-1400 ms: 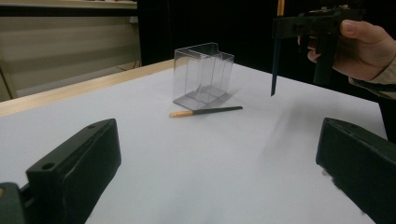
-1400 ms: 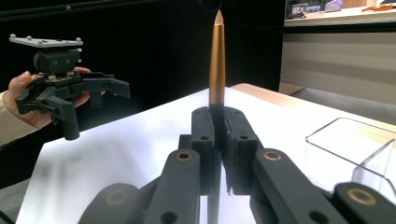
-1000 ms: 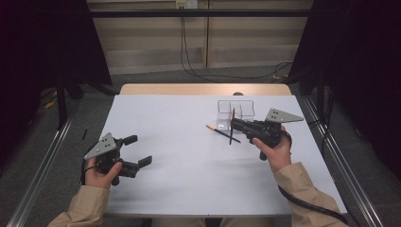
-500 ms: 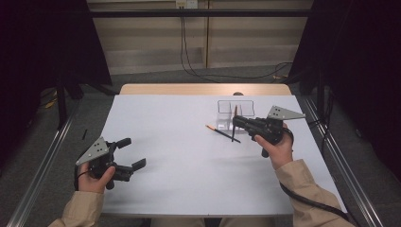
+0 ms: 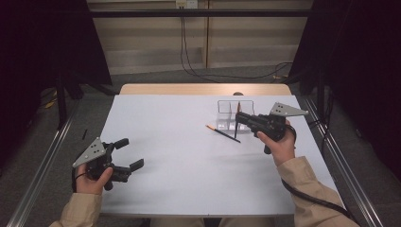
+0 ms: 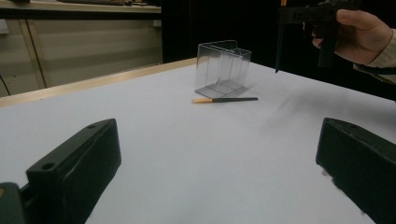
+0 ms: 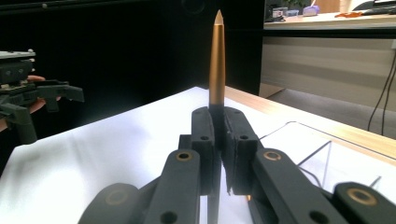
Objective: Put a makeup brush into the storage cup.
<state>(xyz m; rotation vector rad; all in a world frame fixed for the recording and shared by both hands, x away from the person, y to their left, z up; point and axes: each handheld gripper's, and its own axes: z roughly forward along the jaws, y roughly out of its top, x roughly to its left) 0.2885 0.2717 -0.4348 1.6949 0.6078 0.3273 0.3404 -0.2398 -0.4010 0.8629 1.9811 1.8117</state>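
A clear plastic box point(image 5: 228, 111) with dividers stands on the white table point(image 5: 189, 156) at the right rear. My right gripper point(image 5: 238, 118) is shut on a dark pen point(image 5: 236, 128) with a gold upper end point(image 7: 216, 60) and holds it upright just in front of the box. A second dark pen with an orange end point(image 5: 223, 134) lies flat on the table near the box point(image 6: 222, 67). My left gripper point(image 5: 131, 153) rests near the front left of the table, open, with nothing between its jaws.
A wooden strip point(image 5: 203, 89) borders the table's far edge. Metal rails point(image 5: 42, 161) run along both sides of the table. Cables point(image 5: 198, 71) lie on the floor beyond it. Bare white surface spreads between the two grippers.
My left gripper has drawn back toward the table's front left corner. The right gripper, still holding the pen upright, has edged slightly toward the clear box.
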